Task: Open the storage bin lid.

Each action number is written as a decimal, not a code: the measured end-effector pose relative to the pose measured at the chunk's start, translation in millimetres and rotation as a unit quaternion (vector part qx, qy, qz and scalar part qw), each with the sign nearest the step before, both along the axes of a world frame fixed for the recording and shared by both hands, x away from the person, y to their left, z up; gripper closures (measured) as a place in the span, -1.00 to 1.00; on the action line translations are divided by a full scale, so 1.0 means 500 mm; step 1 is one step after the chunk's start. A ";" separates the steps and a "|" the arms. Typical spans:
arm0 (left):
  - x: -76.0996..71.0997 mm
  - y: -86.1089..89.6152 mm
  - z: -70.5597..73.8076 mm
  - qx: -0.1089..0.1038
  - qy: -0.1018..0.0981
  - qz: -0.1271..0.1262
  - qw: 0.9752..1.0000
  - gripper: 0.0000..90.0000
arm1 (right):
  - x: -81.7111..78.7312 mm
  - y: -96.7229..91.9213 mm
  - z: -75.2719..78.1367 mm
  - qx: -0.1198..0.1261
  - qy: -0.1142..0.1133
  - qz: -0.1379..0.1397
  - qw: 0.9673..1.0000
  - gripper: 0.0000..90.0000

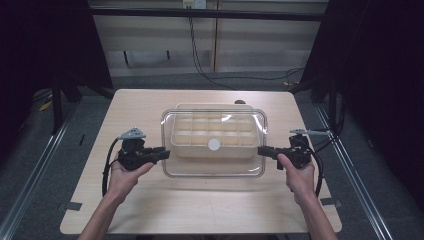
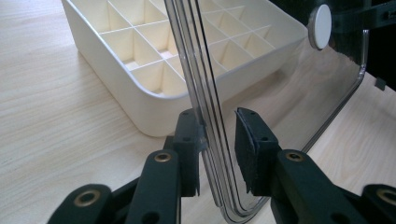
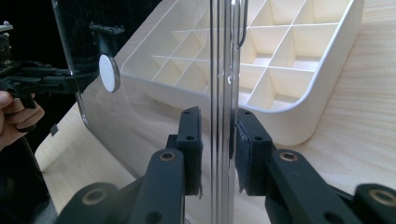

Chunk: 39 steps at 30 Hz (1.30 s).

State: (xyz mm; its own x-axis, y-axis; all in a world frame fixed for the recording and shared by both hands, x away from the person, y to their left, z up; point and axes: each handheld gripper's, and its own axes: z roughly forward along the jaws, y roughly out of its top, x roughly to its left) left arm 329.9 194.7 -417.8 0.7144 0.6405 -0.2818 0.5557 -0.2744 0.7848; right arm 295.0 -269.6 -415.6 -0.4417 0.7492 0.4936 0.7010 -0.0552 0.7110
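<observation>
A clear plastic lid with a white round knob hangs level over a cream box divided into several compartments. My left gripper is shut on the lid's left edge and my right gripper on its right edge. In the left gripper view the jaws straddle the lid's rim, with the box behind. The right gripper view shows that gripper clamping the rim, and the box beyond it. The lid sits shifted toward the near side of the box.
The box stands mid-table on a light wooden tabletop. Dark curtains flank both sides, and cables run across the floor behind the table. Metal rails lie along the floor at left and right.
</observation>
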 end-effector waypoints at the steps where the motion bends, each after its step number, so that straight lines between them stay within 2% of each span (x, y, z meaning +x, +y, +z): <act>1: -0.002 0.000 0.000 0.003 -0.001 -0.002 1.000 0.59 | -0.002 0.000 0.000 -0.001 -0.002 0.002 1.000 0.64; 9: -0.014 0.004 -0.004 -0.003 0.001 -0.004 1.000 0.59 | -0.017 0.001 -0.001 0.003 0.003 0.006 1.000 0.64; 15: -0.024 0.003 -0.010 0.007 0.005 -0.010 1.000 0.59 | -0.031 0.000 -0.010 0.005 0.007 0.007 1.000 0.64; 20: -0.028 0.003 -0.024 0.011 0.015 -0.005 1.000 0.59 | -0.040 0.003 -0.023 0.005 0.012 0.006 1.000 0.65; 25: -0.036 0.004 -0.020 0.012 0.012 -0.004 1.000 0.59 | -0.050 0.005 -0.023 0.005 0.013 0.011 1.000 0.65; 26: -0.038 0.006 -0.020 0.014 0.015 -0.010 1.000 0.59 | -0.052 0.006 -0.023 0.003 0.013 0.012 1.000 0.65; 33: -0.046 0.008 -0.026 0.015 0.021 -0.008 1.000 0.60 | -0.061 0.009 -0.026 -0.001 0.012 0.018 1.000 0.66; 36: -0.053 0.003 -0.028 0.025 0.022 -0.009 0.999 0.59 | -0.068 0.007 -0.029 0.001 0.014 0.016 1.000 0.66; 39: -0.058 0.001 -0.028 0.024 0.022 -0.008 0.999 0.59 | -0.076 0.006 -0.030 0.001 0.017 0.016 1.000 0.66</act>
